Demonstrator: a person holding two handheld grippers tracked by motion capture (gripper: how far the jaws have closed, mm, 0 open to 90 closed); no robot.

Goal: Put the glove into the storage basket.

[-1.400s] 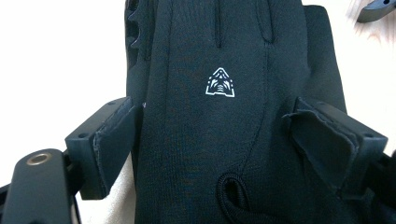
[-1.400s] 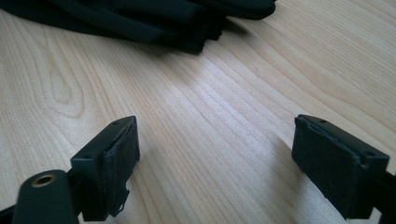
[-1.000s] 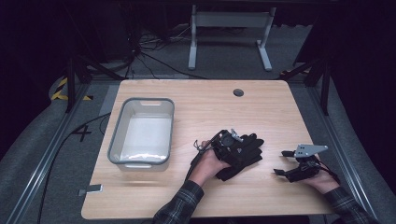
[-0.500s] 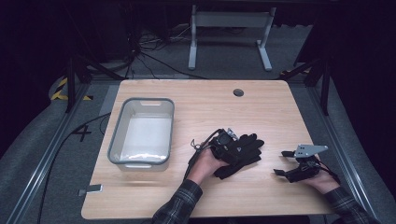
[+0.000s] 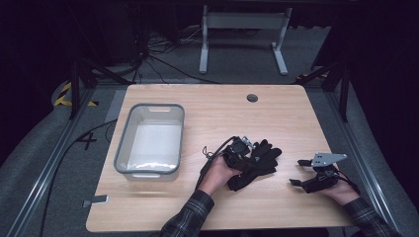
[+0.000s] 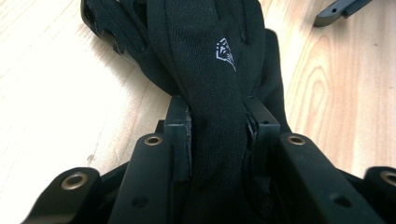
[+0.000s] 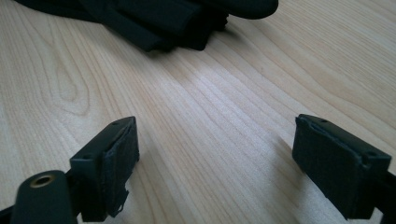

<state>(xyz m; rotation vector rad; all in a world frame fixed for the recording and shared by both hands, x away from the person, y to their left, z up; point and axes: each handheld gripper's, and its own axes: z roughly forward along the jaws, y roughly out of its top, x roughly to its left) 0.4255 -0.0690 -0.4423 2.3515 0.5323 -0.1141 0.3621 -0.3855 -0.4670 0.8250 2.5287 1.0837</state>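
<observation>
The black gloves (image 5: 257,160) lie bunched on the near-right part of the wooden table (image 5: 276,118), clamped between the jaws of the left gripper (image 5: 242,154) (which have just been closing), while the right gripper (image 5: 300,172), further right, rests with jaws wide apart, well right of the grey bin (image 5: 149,140).

A grey bin (image 5: 150,140) sits on the wooden table (image 5: 276,118), left of centre.
</observation>
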